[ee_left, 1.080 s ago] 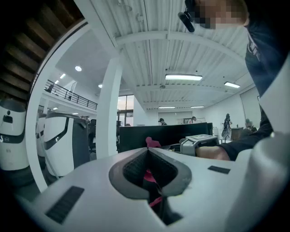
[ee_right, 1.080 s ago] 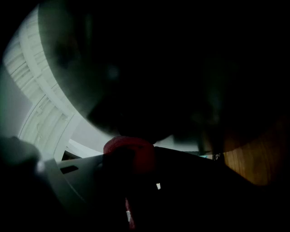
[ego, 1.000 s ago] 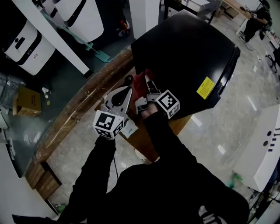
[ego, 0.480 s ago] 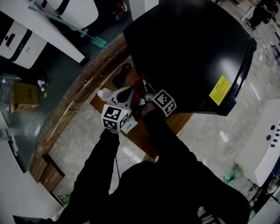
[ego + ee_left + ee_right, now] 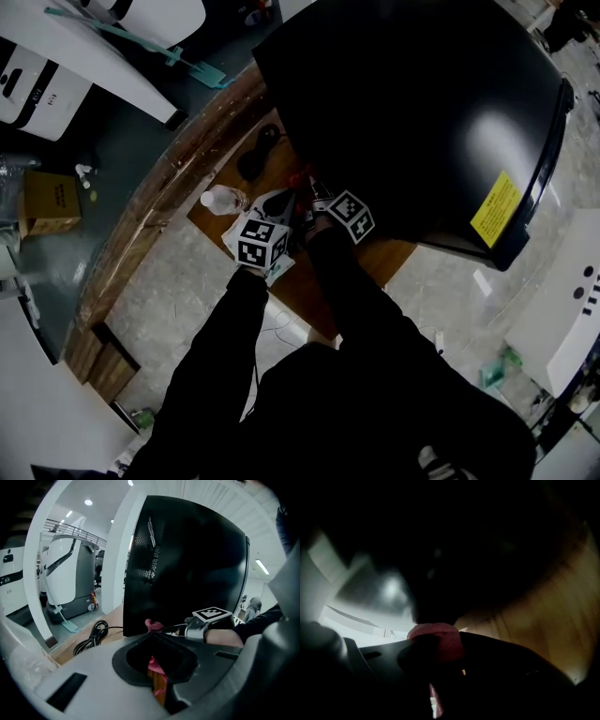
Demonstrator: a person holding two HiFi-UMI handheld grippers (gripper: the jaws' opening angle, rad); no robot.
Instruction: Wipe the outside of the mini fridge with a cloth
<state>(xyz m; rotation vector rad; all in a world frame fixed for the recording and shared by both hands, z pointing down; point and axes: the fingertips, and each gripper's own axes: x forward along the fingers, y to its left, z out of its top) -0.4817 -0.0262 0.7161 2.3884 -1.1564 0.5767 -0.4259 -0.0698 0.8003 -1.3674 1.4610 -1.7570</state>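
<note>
- Since a second ago the left gripper has drawn in beside the right gripper, and both now sit tighter against the foot of the mini fridge, which fills more of the head view
- Also new in that view is a clear plastic bottle, lying on the tabletop just beside the left gripper
- Right jaws are pinched on the pink-red cloth; a bunched fold bulges out past their tips
- That fold lies against the lower edge of the fridge's dark wall, close to where the wall meets the wooden tabletop
- Left jaws are drawn together in their recess with a narrow pink strip of the cloth caught between them; a sliver of orange shows alongside it
- Seen from the left gripper view, the right gripper reaches in from the right, its marker cube on top and a dark sleeve behind it
- The black fridge stands upright on the tabletop, glossy, with a perforated vent patch high on the wall that faces the left gripper and a yellow sticker near one edge
- A coiled black cable lies on the tabletop at the fridge's corner, just beyond the bottle
- The right gripper view is mostly dark, with the fridge filling it and wood grain showing at the right
</note>
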